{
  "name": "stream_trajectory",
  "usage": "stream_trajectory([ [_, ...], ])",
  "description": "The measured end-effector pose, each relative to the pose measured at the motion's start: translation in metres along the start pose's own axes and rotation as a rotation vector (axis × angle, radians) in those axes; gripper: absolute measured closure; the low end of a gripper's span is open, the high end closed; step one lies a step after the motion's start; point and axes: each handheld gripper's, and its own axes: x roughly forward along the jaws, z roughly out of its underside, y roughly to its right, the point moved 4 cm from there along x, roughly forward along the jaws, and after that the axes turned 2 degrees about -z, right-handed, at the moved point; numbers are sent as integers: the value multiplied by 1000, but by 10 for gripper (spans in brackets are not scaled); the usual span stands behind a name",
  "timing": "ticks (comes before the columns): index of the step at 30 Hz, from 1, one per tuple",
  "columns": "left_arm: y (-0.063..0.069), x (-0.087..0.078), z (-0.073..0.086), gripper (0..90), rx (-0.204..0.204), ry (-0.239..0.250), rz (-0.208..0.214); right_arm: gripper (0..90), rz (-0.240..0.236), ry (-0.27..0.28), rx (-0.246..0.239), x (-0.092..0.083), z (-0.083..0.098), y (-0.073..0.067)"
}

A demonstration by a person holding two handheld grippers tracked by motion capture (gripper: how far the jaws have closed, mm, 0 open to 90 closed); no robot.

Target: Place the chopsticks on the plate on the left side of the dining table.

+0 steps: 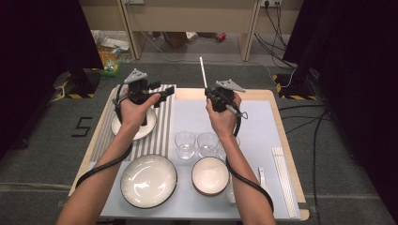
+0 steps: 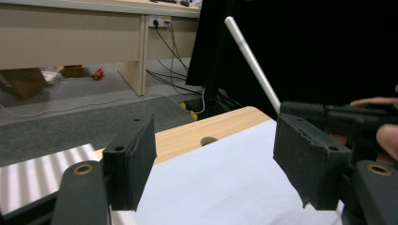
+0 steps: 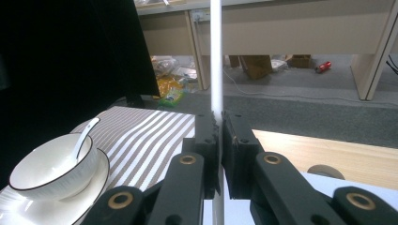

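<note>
Front of tabletop (image 1: 281, 131): two white bowls, a large bowl (image 1: 149, 180) and a small bowl (image 1: 210, 175), with three glasses (image 1: 185, 144) just behind.
Right edge: white chopsticks (image 1: 284, 180) lying flat, a spoon (image 1: 264, 180) beside them.
Right gripper (image 1: 212, 95): jaws clamped on one chopstick (image 3: 216, 56), which stands upright above the tabletop.
Left gripper (image 1: 162, 96): jaws wide apart, nothing between them, held over the striped mat (image 1: 162, 122).
On the mat: a bowl with spoon (image 3: 51, 164) on a plate (image 1: 136, 131).

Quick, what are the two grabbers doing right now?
Left gripper: open, nothing between its jaws.
Right gripper: shut on a white chopstick that sticks up.
</note>
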Motion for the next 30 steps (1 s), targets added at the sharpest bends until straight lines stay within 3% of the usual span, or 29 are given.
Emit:
stream_trajectory([
  [7,15,39,-17,302,-20,-19,22,856,-7,6,2,-2,-1,-2],
  [15,29,77,-24,318,-61,-59,47,856,-17,15,-5,-6,-3,-2],
  [22,35,96,-27,330,-83,-83,58,856,-19,14,-7,-7,-3,-2],
  [27,37,104,-26,367,-144,-91,82,856,-20,14,-14,-9,-2,-1],
  [30,40,107,-25,403,-141,-97,95,856,-23,18,-10,-10,-3,-3],
])
